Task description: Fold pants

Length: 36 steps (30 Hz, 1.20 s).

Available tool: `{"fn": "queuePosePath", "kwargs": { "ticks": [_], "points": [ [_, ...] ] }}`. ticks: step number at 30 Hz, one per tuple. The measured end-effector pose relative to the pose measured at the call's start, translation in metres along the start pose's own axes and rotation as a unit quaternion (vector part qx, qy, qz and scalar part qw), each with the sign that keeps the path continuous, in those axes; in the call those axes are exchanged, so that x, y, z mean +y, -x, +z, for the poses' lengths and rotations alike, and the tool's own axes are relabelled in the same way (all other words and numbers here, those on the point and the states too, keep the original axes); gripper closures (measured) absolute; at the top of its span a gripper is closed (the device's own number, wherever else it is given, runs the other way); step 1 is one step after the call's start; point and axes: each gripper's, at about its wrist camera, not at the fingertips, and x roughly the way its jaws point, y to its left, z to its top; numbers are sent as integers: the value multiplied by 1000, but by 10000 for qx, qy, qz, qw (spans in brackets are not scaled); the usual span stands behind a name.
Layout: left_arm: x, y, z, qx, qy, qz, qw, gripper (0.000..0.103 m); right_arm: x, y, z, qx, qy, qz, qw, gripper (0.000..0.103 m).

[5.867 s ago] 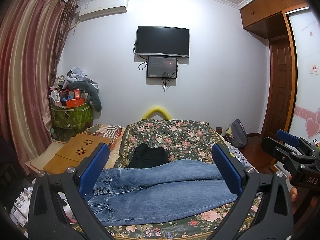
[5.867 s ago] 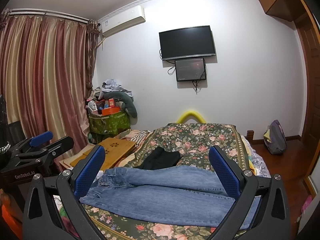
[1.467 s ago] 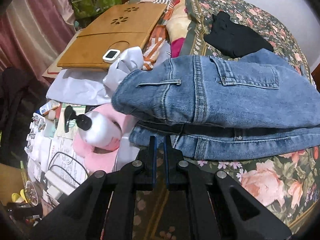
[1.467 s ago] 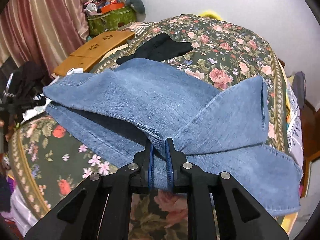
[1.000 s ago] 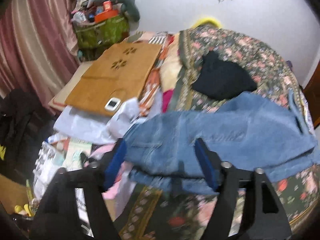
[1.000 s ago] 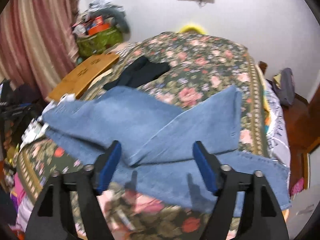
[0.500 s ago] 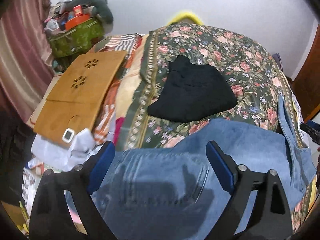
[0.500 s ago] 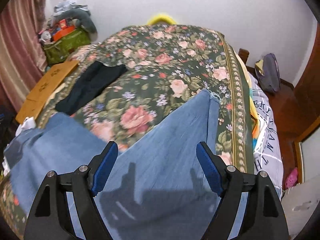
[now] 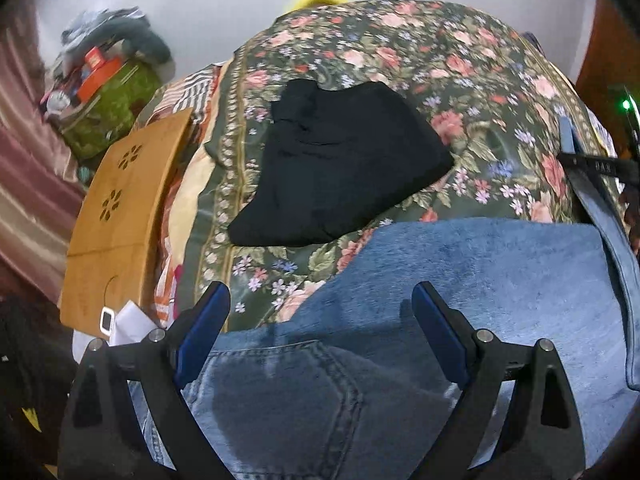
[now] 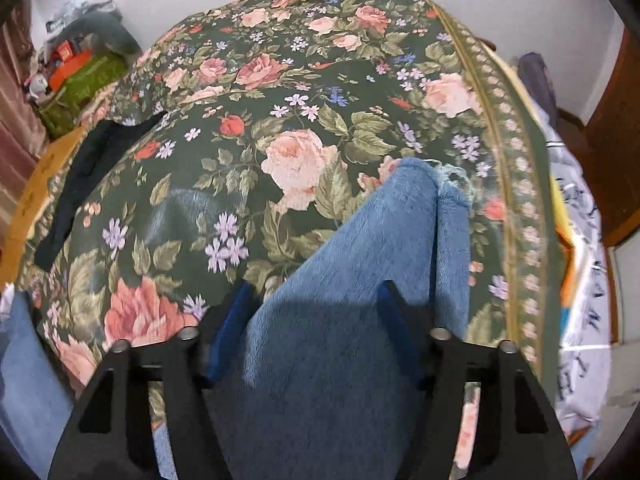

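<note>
Blue denim jeans [image 9: 480, 280] lie on the bed with the dark green rose-patterned bedspread [image 9: 460, 60], filling the lower half of the left wrist view and the lower centre of the right wrist view. In the left wrist view a back pocket and seams show at the bottom centre, with the fuzzy inner side of the fabric spread over them toward the right. From this I judge that one lengthwise fold is already made, one leg laid over the other. In the right wrist view a leg end with a frayed hem [image 10: 452, 184] points toward the upper centre of the frame and lies flat on the bedspread.

The left gripper [image 9: 320, 340] is released, its blue-padded jaws spread wide above the pocket area and holding nothing. The right gripper [image 10: 316, 320] is also released, its jaws set either side of the leg; whether they touch the cloth I cannot tell.

Left to do, as I judge it: bring the hem end across to the waist end, perhaps once more, then flatten the bundle. A folded black garment [image 9: 340, 160] lies near the jeans in the centre of the left wrist view, apart from them. A wooden board with flower-shaped cutouts [image 9: 120, 208] sits at the left edge.
</note>
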Motion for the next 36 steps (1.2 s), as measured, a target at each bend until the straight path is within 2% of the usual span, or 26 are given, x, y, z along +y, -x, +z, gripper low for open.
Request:
{"fn": "queuePosePath", "kwargs": {
  "ticks": [1,2,3,6,8,13,16,20,22,24,25,26,28,31,33,35,36],
  "points": [
    [-3,-1,1,16,-29,-4,10000,10,0,0,-1,34,14,7,10000,78],
    [-6,-1,2,44,-58,-15,10000,10,0,1,-4,88,45,-5,10000,89],
    [-11,-2,3,83,-85,-44,9999,10,0,1,-6,120,89,-35,9999,92],
    [-27,2,3,148,-220,-146,9995,10,-4,19,-14,37,227,-139,9996,97],
    [-40,7,2,144,-381,-164,9990,10,-17,37,-15,-124,69,-48,9999,97],
    [-76,16,-4,290,-702,-341,9965,10,-65,116,-27,-693,-398,98,9968,97],
    [-102,23,-7,330,-822,-428,9952,10,-94,159,-40,-980,-497,40,9939,97],
    [-137,36,-11,269,-1051,-477,9930,10,-122,197,-62,-1152,-555,-42,9918,95],
    [-151,41,-14,276,-1143,-519,9917,10,-136,210,-83,-1172,-638,-94,9910,95],
    [-164,45,-18,239,-1269,-470,9905,10,-148,213,-101,-1146,-727,-594,9890,93],
    [-169,48,-20,201,-1311,-423,9903,10,-158,212,-112,-1086,-852,-859,9867,86],
    [-173,51,-22,181,-1352,-408,9898,10,-170,211,-124,-965,-1019,-985,9852,86],
    [-180,54,-26,224,-1403,-528,9884,10,-195,202,-149,-556,-1420,-956,9837,86],
    [-189,58,-31,216,-1477,-571,9871,10,-216,196,-177,-198,-1868,-739,9794,86],
    [-194,60,-33,163,-1513,-491,9871,10,-220,196,-184,-185,-2039,-552,9773,77],
    [-196,60,-33,178,-1474,-506,9876,10,-218,194,-184,-278,-2114,-433,9760,59],
    [-196,59,-33,188,-1445,-518,9880,10,-215,191,-180,-336,-2114,-409,9760,57]
  ]
}}
